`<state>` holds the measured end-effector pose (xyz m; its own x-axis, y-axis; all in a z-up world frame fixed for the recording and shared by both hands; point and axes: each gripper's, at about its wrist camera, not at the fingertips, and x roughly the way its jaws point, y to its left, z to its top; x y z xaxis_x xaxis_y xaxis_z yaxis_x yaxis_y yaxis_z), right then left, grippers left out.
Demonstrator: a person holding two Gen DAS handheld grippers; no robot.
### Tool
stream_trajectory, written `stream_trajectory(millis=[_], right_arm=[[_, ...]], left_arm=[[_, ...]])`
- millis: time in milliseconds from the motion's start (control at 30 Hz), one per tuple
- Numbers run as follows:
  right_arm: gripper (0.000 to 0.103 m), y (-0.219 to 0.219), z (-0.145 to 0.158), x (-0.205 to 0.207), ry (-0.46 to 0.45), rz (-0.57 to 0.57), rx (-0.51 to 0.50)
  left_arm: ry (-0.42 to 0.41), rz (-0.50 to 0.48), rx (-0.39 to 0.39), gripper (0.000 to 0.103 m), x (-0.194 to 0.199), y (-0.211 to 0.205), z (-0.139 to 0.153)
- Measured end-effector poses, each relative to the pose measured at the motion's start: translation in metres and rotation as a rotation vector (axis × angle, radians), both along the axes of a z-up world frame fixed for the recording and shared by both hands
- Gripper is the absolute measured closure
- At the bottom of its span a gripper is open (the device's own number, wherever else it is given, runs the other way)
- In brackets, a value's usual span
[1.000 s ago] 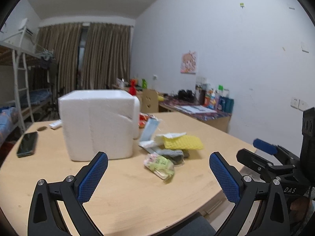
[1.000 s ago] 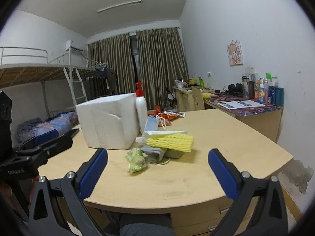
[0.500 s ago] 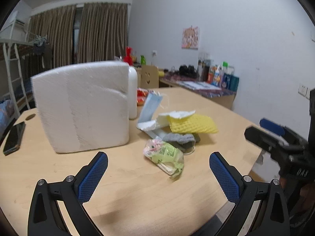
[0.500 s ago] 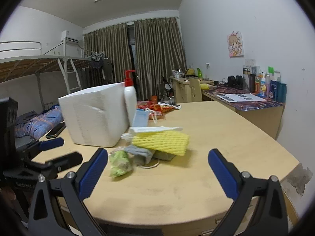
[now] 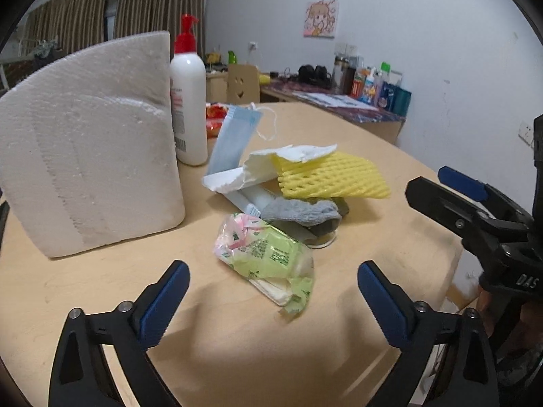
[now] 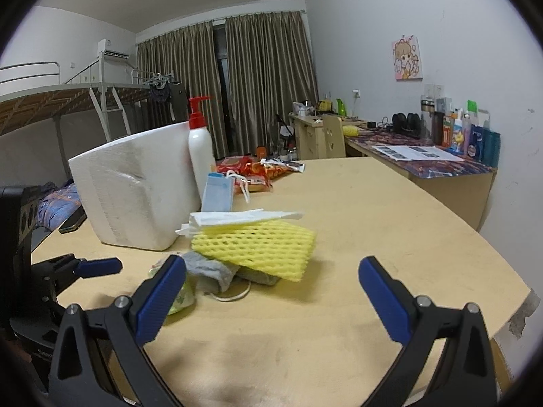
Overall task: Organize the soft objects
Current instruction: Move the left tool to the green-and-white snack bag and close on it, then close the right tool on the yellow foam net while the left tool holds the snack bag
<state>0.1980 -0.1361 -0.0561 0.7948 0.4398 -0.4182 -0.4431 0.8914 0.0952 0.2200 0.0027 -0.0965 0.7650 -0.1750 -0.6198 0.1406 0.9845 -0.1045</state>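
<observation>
A pile of soft things lies mid-table: a green tissue pack (image 5: pixel 268 257), a grey sock (image 5: pixel 298 208), a yellow foam net (image 5: pixel 331 178), white paper (image 5: pixel 288 157) and a blue face mask (image 5: pixel 234 142). My left gripper (image 5: pixel 271 288) is open and empty, low over the table just in front of the tissue pack. My right gripper (image 6: pixel 271 288) is open and empty, in front of the yellow foam net (image 6: pixel 254 247) and the sock (image 6: pixel 210 269). It also shows at the right of the left wrist view (image 5: pixel 451 186).
A white foam box (image 5: pixel 88 176) stands left of the pile, with a red-capped pump bottle (image 5: pixel 188 101) behind it. Red snack packets (image 6: pixel 258 169) lie further back. A phone (image 6: pixel 72 222) lies at the table's left. The table edge (image 6: pixel 509 305) runs close on the right.
Both grippers have moved forward and lower toward the pile. The tissue pack now sits just beyond my left fingers. Both have stayed open.
</observation>
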Motion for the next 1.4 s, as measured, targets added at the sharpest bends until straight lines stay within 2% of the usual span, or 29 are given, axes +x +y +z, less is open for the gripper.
stream_trajectory(millis=[100, 267, 400, 433, 533, 700, 733, 833, 1000, 1400], right_arm=[[0.0, -0.001, -0.001, 0.006, 0.006, 0.004, -0.001], [0.0, -0.002, -0.004, 0.016, 0.026, 0.009, 0.002], [0.0, -0.002, -0.004, 0.022, 0.032, 0.017, 0.005], [0.0, -0.003, -0.005, 0.023, 0.034, 0.018, 0.006], [0.0, -0.003, -0.006, 0.027, 0.041, 0.021, 0.003], [0.0, -0.004, -0.005, 0.031, 0.046, 0.017, -0.002], [0.0, -0.003, -0.005, 0.032, 0.046, 0.017, -0.005], [0.0, -0.002, -0.005, 0.032, 0.046, 0.015, -0.012], [0.0, 0.0, -0.005, 0.033, 0.048, 0.012, -0.022], [0.0, 0.021, -0.004, 0.042, 0.059, 0.029, -0.066]], left_arm=[[0.041, 0.01, 0.001, 0.017, 0.011, 0.001, -0.004], [0.126, 0.039, -0.005, 0.019, 0.027, 0.003, -0.012], [0.134, 0.042, 0.0, 0.019, 0.035, 0.001, -0.014], [0.136, 0.042, 0.003, 0.026, 0.036, 0.0, -0.014], [0.161, 0.047, 0.007, 0.031, 0.042, -0.002, -0.017], [0.151, 0.046, 0.03, 0.037, 0.042, -0.001, -0.017], [0.15, 0.042, 0.03, 0.044, 0.041, 0.0, -0.017], [0.14, 0.041, 0.009, 0.052, 0.035, 0.009, -0.016], [0.129, 0.023, -0.016, 0.059, 0.029, 0.021, -0.016], [0.031, -0.017, -0.106, 0.059, -0.004, 0.052, -0.007]])
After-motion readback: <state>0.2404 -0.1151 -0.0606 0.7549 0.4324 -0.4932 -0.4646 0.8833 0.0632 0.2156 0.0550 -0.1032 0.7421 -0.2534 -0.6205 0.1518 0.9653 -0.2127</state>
